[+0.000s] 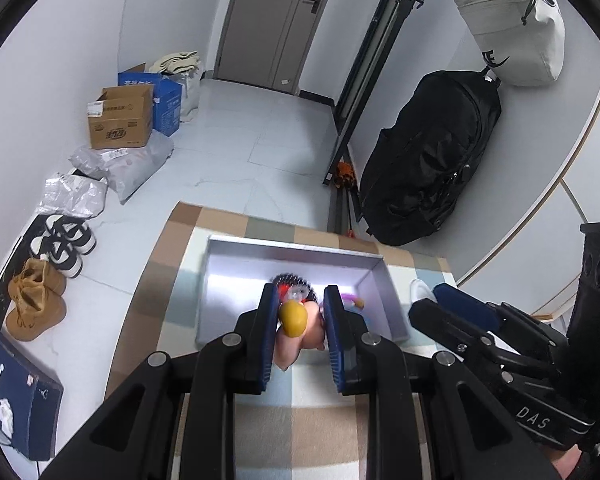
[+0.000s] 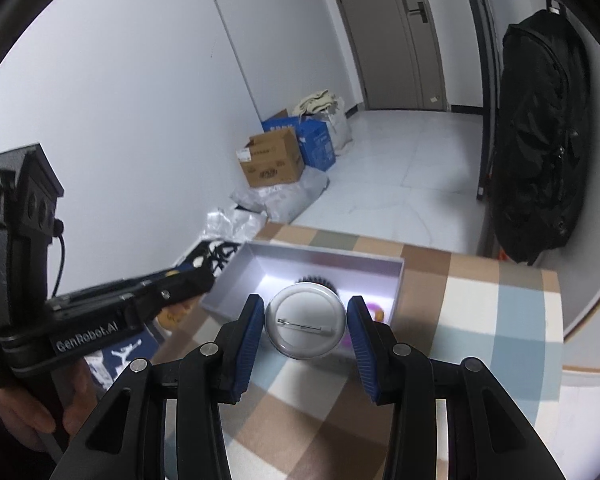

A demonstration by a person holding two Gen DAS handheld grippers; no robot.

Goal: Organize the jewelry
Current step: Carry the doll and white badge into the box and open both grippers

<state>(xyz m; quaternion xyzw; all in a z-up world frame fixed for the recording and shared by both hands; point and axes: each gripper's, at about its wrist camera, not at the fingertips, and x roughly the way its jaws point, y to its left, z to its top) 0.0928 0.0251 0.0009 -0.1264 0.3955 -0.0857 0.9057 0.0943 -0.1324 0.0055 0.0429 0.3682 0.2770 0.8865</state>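
My left gripper (image 1: pixel 300 298) is shut on a small doll-like charm with a yellow head and pink body (image 1: pixel 296 326), held over the near edge of an open grey box (image 1: pixel 220 280). In the box lie a black spiky hair tie (image 1: pixel 288 280) and a purple and orange item (image 1: pixel 354 301). My right gripper (image 2: pixel 305 306) is shut on a round white pin badge (image 2: pixel 306 322), its back and pin facing me, above the box (image 2: pixel 236 272). The hair tie (image 2: pixel 318 280) shows behind the badge. The right gripper (image 1: pixel 460 300) is seen in the left wrist view; the left gripper (image 2: pixel 188 280) is seen in the right wrist view.
The box sits on a checkered cloth (image 1: pixel 300 420) over a small table. On the floor to the left are shoes (image 1: pixel 60 240), cardboard boxes (image 1: pixel 120 120) and plastic bags. A black backpack (image 1: pixel 428 160) hangs at the right. A white object (image 1: pixel 422 290) lies right of the box.
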